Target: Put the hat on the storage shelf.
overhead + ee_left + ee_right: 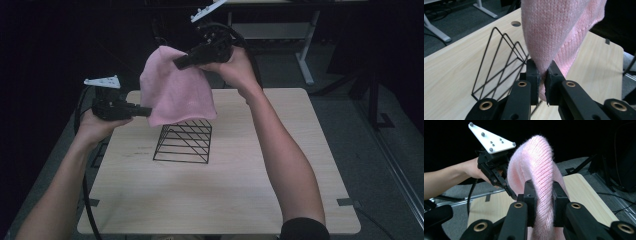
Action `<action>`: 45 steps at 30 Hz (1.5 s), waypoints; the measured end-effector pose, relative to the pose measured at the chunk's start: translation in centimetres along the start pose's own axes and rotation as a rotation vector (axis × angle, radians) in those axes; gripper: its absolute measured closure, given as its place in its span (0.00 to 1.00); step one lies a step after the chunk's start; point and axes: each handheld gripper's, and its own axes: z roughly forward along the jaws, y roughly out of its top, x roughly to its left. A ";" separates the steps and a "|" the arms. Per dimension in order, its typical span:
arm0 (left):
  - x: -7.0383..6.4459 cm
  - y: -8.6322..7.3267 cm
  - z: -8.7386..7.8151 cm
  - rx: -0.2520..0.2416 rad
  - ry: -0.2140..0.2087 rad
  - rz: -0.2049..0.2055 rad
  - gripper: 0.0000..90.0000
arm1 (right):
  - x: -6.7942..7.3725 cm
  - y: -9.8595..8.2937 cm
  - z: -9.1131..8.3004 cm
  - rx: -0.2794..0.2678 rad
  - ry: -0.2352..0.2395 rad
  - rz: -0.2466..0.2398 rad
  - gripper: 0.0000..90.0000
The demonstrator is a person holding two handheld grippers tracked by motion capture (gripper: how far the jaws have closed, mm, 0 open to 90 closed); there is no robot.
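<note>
L gripper (145, 111) is clamping the lower edge of a pink knit cloth (175, 92); in the left gripper view its jaws are nearly closed w/ just the pinched fabric (554, 32) between the pads, cloth rising up and away from them. L hand (97, 122) is holding that gripper off the counter's left edge, toward the far left corner, grey three-cornered plate (103, 81) on top, cable trailing down past the forearm.

R gripper (179, 62) is gripping the cloth's top, up in the air above the counter's far edge. In the right gripper view the jaws are closing on a thick fold of the knit (541, 170), which is bulging up btwn them and arching over; jaws are sitting wider apart than the L ones b/c of the bunched fabric. R hand (235, 65) is wrapping the gripper body, forearm coming in from the near right. Same view is also showing the L gripper (511, 192) farther off, tip at the cloth, w/ its white-looking plate (491, 138) and the hand behind it.

Cloth is hanging stretched btwn the two grippers, off the counter, draping over the far top part of a black wire rack (184, 142). Rack is standing on the light wood counter (225, 190), approx centre, a bit toward the far left; slanted wire dividers showing in the left gripper view (499, 65).
</note>
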 end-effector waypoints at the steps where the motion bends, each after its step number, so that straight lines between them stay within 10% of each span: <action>1: 0.0 0.0 0.0 0.000 0.000 0.000 0.93 | 0.0 0.0 0.0 0.000 0.000 0.000 0.87; 29: 0.7 -0.5 3.7 0.128 0.034 0.019 0.92 | -0.7 -4.7 0.0 0.018 -0.001 0.029 0.86; 45: 1.0 -2.5 2.7 0.135 0.049 0.003 0.92 | -0.7 -5.5 2.2 0.036 0.052 0.024 0.86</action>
